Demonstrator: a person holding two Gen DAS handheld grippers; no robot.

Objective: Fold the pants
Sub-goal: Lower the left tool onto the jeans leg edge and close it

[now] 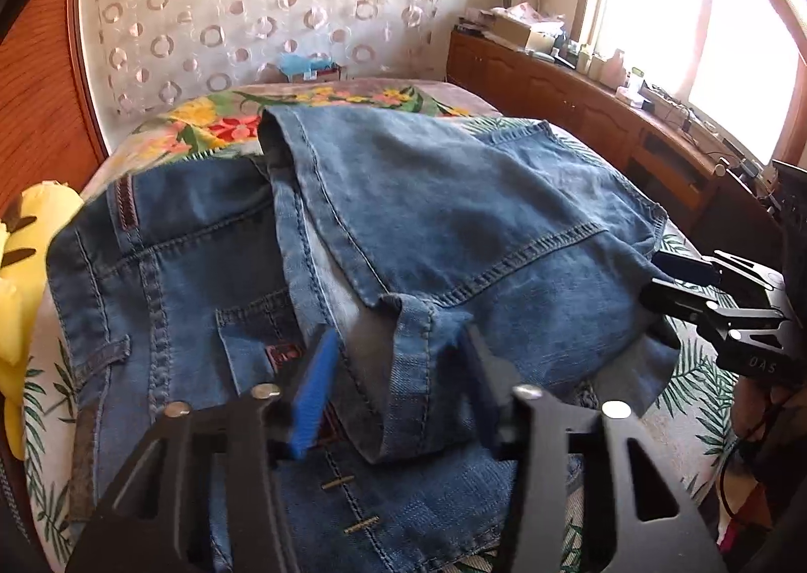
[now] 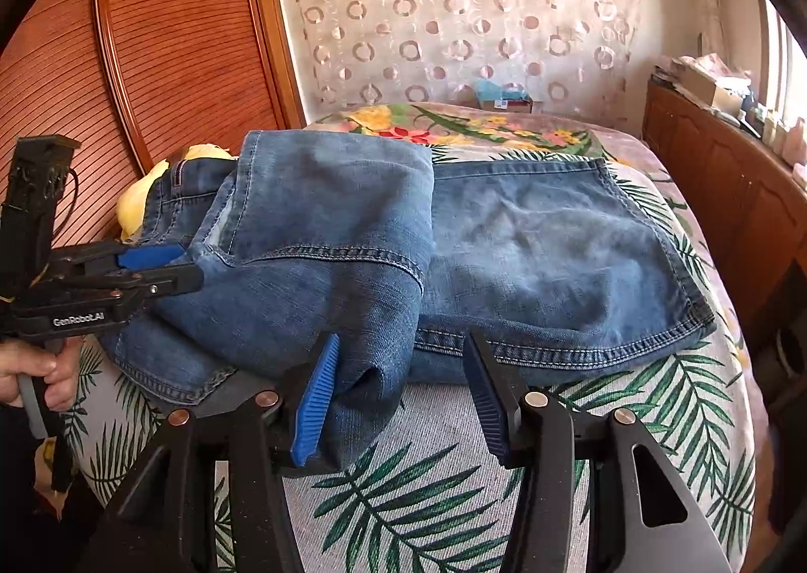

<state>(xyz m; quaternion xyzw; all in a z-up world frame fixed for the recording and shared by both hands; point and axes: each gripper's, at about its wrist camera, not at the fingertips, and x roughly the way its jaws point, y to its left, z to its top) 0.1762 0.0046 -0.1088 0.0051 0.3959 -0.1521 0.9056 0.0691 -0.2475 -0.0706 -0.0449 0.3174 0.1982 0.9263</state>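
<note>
A bed [image 2: 681, 421] fills the middle of both views, covered with a spread printed in green palm leaves near the lower edge and bright flowers toward the top. Folded blue jeans [image 2: 529, 250] lie across it, one leg doubled over the other. A yellow soft toy [image 1: 20, 270] rests at the left edge of the left wrist view, touching the denim.
</note>
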